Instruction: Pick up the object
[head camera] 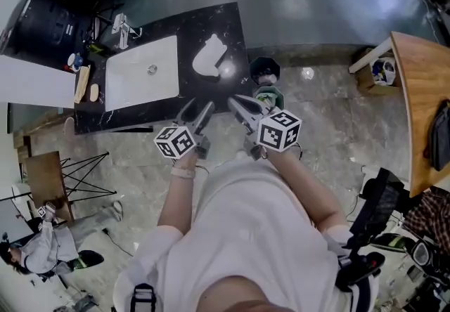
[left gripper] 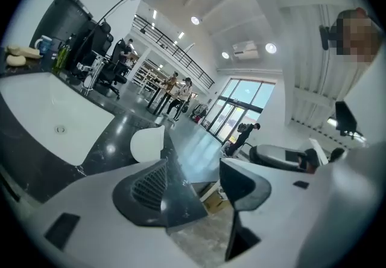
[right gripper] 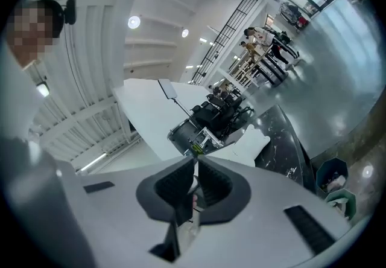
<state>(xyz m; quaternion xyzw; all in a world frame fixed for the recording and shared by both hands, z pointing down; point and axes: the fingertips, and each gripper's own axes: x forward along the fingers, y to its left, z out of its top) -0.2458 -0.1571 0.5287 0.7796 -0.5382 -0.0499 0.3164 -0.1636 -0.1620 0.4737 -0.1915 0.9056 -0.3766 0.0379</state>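
A flat white object (head camera: 209, 56) with an irregular outline lies on the black marble counter (head camera: 211, 19), to the right of the sink. My left gripper (head camera: 200, 108) hovers off the counter's near edge, short of the object. In the left gripper view the left gripper (left gripper: 196, 176) is open with nothing between its pads, and the white object (left gripper: 148, 143) shows beyond its left jaw. My right gripper (head camera: 237, 102) is held beside it, near the counter's front right corner. The right gripper (right gripper: 196, 179) is shut and holds nothing; the white object (right gripper: 248, 143) lies past it.
A white sink (head camera: 140, 72) with a faucet (head camera: 121, 29) fills the counter's left half, with wooden items (head camera: 83, 84) beside it. A dark bin (head camera: 265, 70) stands at the counter's right end. A wooden table (head camera: 422, 93) is at right. A person (head camera: 42, 247) sits at lower left.
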